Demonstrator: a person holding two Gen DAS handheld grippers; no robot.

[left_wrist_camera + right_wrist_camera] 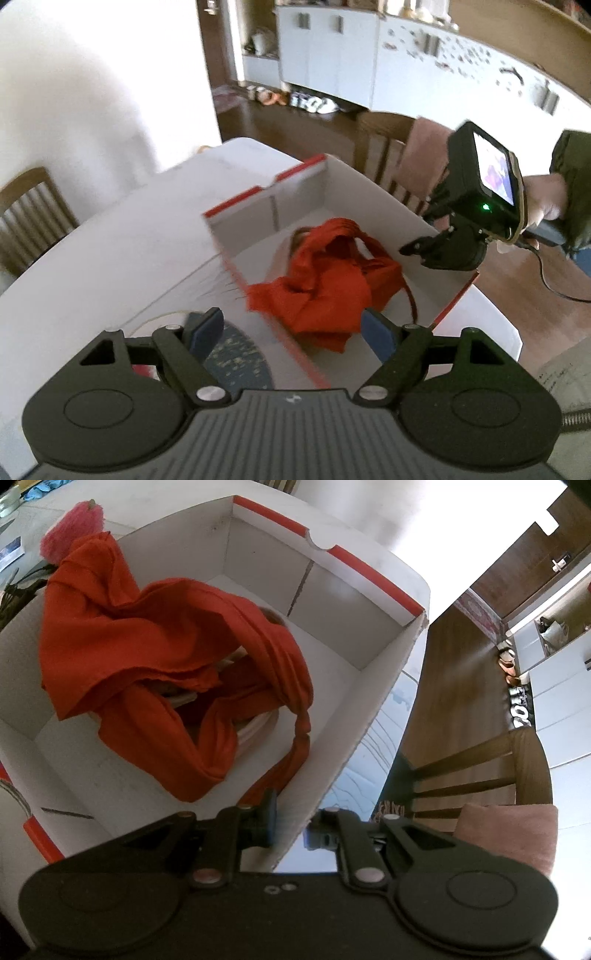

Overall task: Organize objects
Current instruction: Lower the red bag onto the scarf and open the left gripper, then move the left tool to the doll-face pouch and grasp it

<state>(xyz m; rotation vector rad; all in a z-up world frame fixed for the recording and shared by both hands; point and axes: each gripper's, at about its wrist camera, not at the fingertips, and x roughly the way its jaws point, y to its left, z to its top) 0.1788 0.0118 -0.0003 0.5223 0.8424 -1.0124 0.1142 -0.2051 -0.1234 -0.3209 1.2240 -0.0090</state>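
Note:
A white cardboard box with red-edged rims (332, 192) (373, 642) stands on the white table. An orange-red cloth (332, 280) (155, 653) lies crumpled inside it, over something woven that is mostly hidden. My left gripper (291, 332) is open, hovering over the box's near wall with one finger on each side of it. My right gripper (291, 830) is shut on the box's side wall; it also shows in the left wrist view (424, 247) at the box's right wall.
A pink fluffy object (70, 528) lies beyond the box. A patterned blue plate (236, 358) sits on the table under my left gripper. Wooden chairs (29, 214) (480, 775) stand around the table. White cabinets (332, 55) line the far wall.

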